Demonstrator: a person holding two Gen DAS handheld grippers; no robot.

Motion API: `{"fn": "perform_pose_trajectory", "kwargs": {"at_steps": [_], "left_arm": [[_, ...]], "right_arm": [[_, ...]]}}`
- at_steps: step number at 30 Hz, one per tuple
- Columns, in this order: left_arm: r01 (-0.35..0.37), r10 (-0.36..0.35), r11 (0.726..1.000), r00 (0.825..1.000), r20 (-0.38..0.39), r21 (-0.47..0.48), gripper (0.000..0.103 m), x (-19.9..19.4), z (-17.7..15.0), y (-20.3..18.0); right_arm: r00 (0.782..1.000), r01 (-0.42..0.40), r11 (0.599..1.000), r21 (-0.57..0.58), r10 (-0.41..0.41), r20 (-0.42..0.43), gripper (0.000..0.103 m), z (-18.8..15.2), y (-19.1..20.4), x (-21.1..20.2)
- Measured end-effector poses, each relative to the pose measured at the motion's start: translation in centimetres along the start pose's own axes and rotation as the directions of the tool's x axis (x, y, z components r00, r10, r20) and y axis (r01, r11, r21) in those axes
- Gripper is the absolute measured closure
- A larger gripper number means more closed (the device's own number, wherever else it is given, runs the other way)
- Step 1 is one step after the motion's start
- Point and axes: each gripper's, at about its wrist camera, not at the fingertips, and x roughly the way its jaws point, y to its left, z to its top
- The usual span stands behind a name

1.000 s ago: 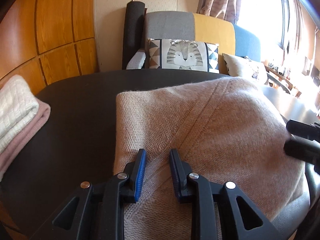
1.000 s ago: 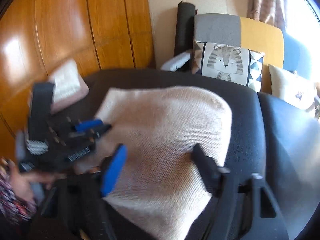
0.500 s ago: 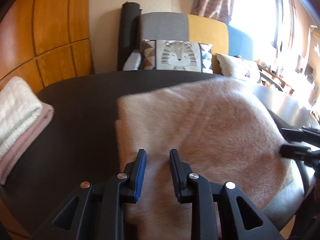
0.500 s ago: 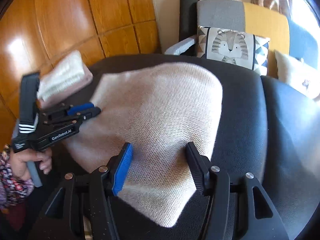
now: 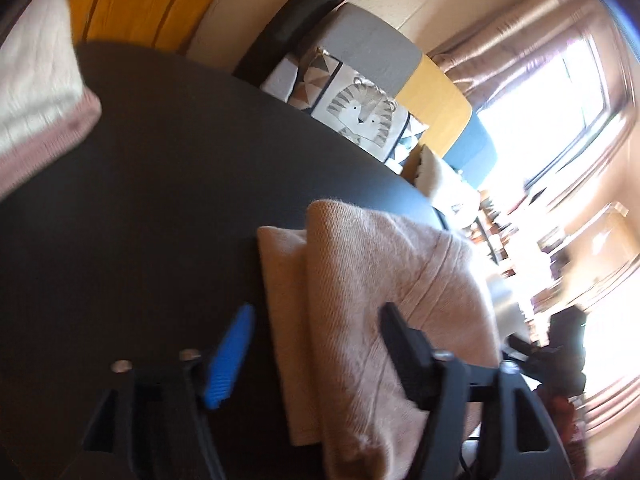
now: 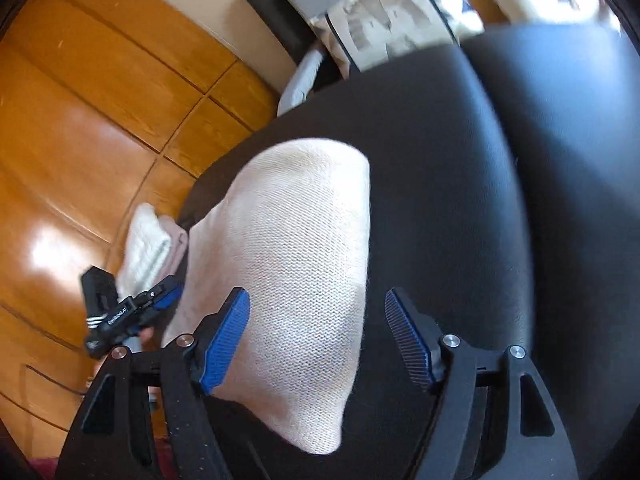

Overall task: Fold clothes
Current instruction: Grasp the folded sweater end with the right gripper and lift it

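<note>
both tongs (image 5: 316, 354) (image 6: 318, 338) now spreading wide, releasing the folded beige sweater (image 5: 384, 292) on the table (image 5: 160, 200).

The left gripper (image 5: 316, 344) pointed downward, rolled to one side, its jaws opening wide and pressing on nothing. The right gripper (image 6: 318, 330) also angled downward, its jaws opening, pads clear of anything between them. Left of the right jaws, a hand (image 6: 146, 334) gripped the left gripper's handle.
</note>
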Motion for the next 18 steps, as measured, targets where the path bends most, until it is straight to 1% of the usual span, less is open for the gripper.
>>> {"fn": "perform_pose_trajectory", "kwargs": {"at_steps": [2, 5, 7, 9, 11, 15, 18], "left_arm": [[0.025, -0.027, 0.999, 0.998, -0.048, -0.048, 0.019, 1.0, 0.6, 0.7], [0.047, -0.059, 0.993, 0.991, -0.117, -0.105, 0.019, 2.4, 1.2, 1.6], [0.055, -0.069, 0.993, 0.989, -0.133, -0.101, 0.019, 2.7, 1.4, 1.6], [0.056, -0.071, 0.994, 0.985, -0.158, -0.092, 0.019, 3.1, 1.8, 1.6], [0.065, -0.078, 0.995, 0.981, -0.175, -0.082, 0.019, 3.3, 2.0, 1.7], [0.084, -0.096, 0.994, 0.979, -0.182, -0.075, 0.019, 3.8, 2.2, 1.7], [0.09, -0.097, 0.995, 0.978, -0.184, -0.049, 0.019, 4.0, 2.0, 1.4]], "right_arm": [[0.999, -0.025, 0.999, 0.024, 0.025, -0.028, 0.026, 0.2, -0.6, 0.6], [0.997, -0.043, 0.998, 0.054, 0.047, -0.066, 0.025, 0.5, -1.3, 1.5], [0.994, -0.058, 0.995, 0.077, 0.064, -0.088, 0.025, 0.8, -1.6, 2.1], [0.987, -0.099, 0.987, 0.125, 0.113, -0.111, 0.025, 1.2, -2.1, 2.7], [0.984, -0.118, 0.981, 0.154, 0.136, -0.116, 0.025, 1.6, -2.4, 3.0], [0.976, -0.13, 0.978, 0.162, 0.155, -0.153, 0.025, 2.3, -2.1, 3.9], [0.967, -0.142, 0.977, 0.161, 0.171, -0.188, 0.024, 2.8, -1.6, 4.8]]}}
